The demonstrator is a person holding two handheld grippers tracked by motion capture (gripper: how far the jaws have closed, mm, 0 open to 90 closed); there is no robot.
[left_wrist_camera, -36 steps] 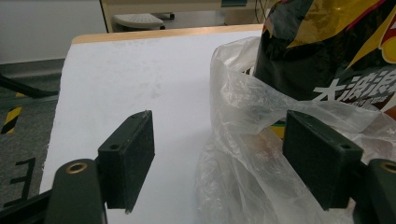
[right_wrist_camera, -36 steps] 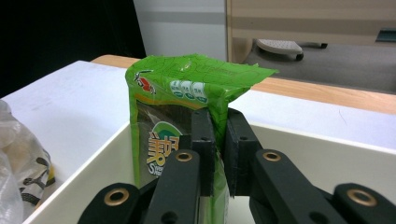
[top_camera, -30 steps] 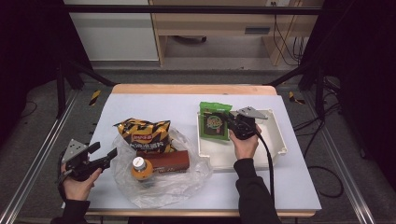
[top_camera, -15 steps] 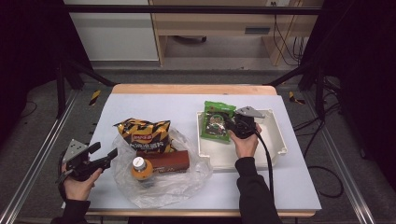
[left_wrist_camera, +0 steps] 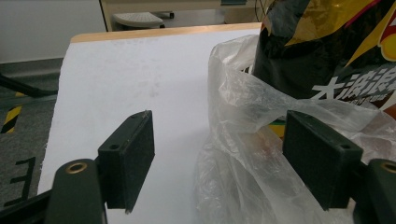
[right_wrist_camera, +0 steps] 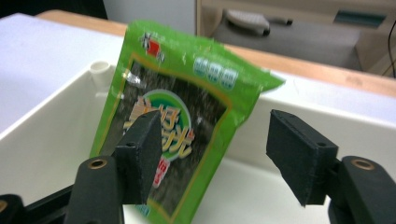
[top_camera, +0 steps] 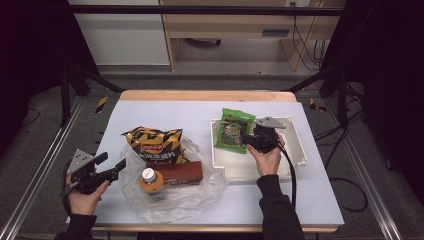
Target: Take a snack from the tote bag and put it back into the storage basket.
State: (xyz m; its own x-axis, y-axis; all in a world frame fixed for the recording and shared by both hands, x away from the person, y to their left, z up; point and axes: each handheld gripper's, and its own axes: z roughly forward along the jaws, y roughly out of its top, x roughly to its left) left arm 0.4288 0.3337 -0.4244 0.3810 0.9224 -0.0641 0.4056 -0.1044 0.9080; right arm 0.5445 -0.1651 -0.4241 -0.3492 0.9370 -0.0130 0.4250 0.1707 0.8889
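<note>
Hands come in from the near edge of the table (top_camera: 300, 200), each holding a gripper. Nearest on the person's left, the left gripper (top_camera: 114, 163) rests low over the white tabletop with its jaws spread wide and nothing between the pads; in the left gripper view its right-hand pad sits just beside the crumpled edge of a clear plastic bag (left_wrist_camera: 243, 154), apart from it as far as can be told. That bag lies open near the front of the table and holds a bottle with an orange label (top_camera: 149, 181), a brown box (top_camera: 181, 171) just beside the bottle, and a black-and-yellow chip bag (top_camera: 154, 145) lying on its far part.

Farther on, to the person's right, the right gripper (top_camera: 246, 140) reaches into a white tray (top_camera: 295, 150). Its jaws have just been opening and now stand wide, holding nothing. The green snack packet (right_wrist_camera: 173, 116) lies in the left part of the tray (its top leaning up against the tray's far wall), just ahead of the open jaws and behind the left-hand pad in the right gripper view, with no pad pressing on it.
</note>
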